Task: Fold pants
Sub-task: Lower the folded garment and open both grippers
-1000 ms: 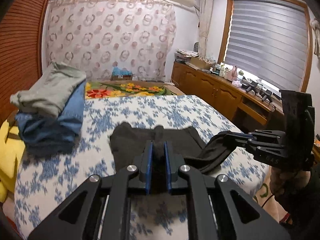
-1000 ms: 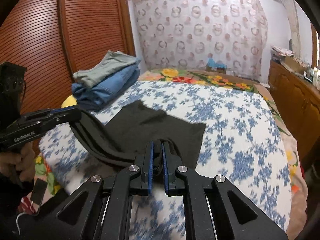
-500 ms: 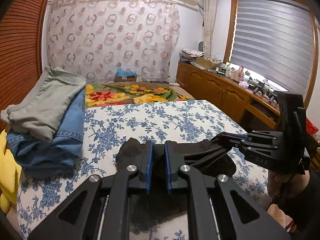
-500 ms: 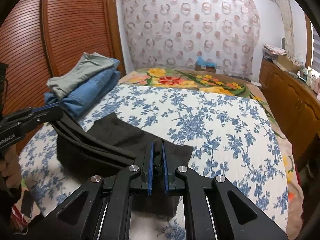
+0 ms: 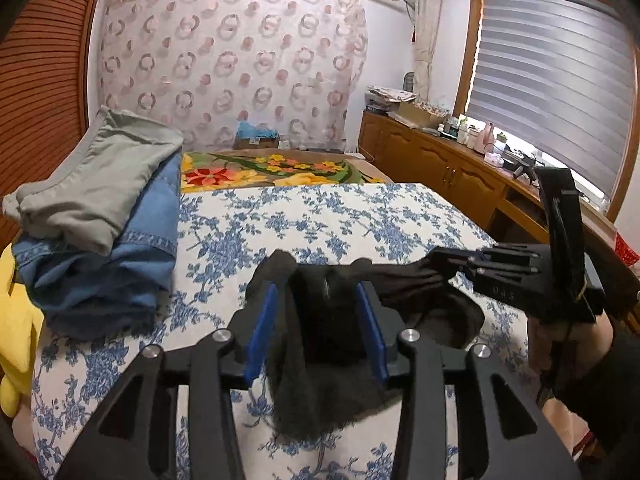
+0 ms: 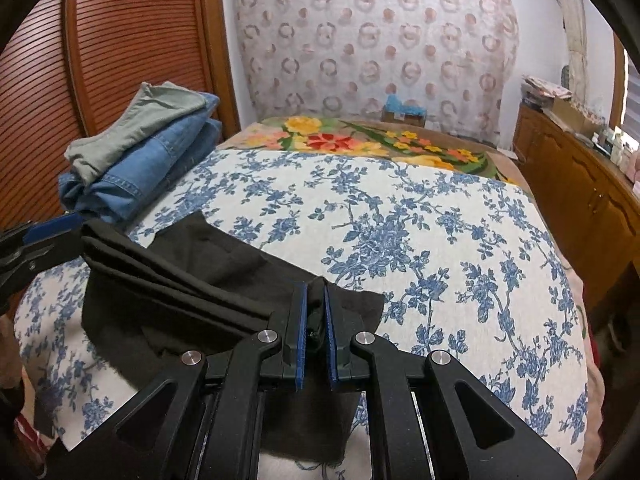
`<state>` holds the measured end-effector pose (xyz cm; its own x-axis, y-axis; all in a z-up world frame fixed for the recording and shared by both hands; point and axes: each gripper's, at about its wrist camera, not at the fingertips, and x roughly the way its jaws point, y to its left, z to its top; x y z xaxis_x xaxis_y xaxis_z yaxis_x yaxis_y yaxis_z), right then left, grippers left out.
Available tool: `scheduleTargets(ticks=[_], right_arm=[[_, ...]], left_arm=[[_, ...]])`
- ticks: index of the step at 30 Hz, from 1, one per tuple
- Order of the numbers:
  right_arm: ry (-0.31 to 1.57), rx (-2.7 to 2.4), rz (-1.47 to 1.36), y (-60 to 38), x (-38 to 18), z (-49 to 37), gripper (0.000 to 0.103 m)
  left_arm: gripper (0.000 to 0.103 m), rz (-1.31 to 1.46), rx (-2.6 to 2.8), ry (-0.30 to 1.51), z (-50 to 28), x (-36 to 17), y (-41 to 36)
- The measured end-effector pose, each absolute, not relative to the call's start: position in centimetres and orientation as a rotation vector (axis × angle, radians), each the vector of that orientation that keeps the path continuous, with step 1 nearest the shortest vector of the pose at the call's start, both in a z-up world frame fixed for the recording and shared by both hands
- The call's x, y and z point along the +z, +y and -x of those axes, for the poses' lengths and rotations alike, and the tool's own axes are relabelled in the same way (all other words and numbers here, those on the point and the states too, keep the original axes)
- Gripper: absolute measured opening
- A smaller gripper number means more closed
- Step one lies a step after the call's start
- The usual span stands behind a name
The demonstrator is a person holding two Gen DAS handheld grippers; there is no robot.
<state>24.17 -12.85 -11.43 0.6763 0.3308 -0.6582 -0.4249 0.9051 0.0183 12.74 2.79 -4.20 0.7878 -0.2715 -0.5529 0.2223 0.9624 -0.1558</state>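
Black pants (image 6: 180, 280) lie partly folded on the blue-flowered bedspread (image 6: 400, 220), with one edge lifted between my two grippers. My right gripper (image 6: 315, 292) is shut on a bunched corner of that edge. The jaws of my left gripper (image 5: 316, 292) are opening: the blue pads (image 5: 262, 328) stand apart, and the black cloth (image 5: 316, 400) hangs loose between them and drapes down. In the left wrist view the right gripper (image 5: 460, 258) pinches the stretched cloth at the right. In the right wrist view the left gripper (image 6: 60, 224) shows at the left edge.
Folded jeans (image 5: 132, 248) with grey-green pants (image 5: 100, 176) on top sit at the bed's left side, beside something yellow (image 5: 16, 320). A wooden cabinet (image 5: 440, 168) runs along the right wall under a blinded window. A slatted wooden door (image 6: 120, 60) stands left.
Both grippers carried the lifted edge of the pants forward and lower over the bed, doubling the cloth over itself. The left jaws, shut on the cloth before, have spread apart.
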Motion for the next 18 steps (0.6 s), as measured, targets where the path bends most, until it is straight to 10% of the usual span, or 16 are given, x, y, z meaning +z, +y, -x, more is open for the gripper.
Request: scheduleTargets(ticks=[18], right_arm=[[0.665,0.461,0.158,-14.8,-9.9,-23.1,0.033]], left_arm=[[0.04,0.072,-0.224,0.766,-13.5,-9.0,3.4]])
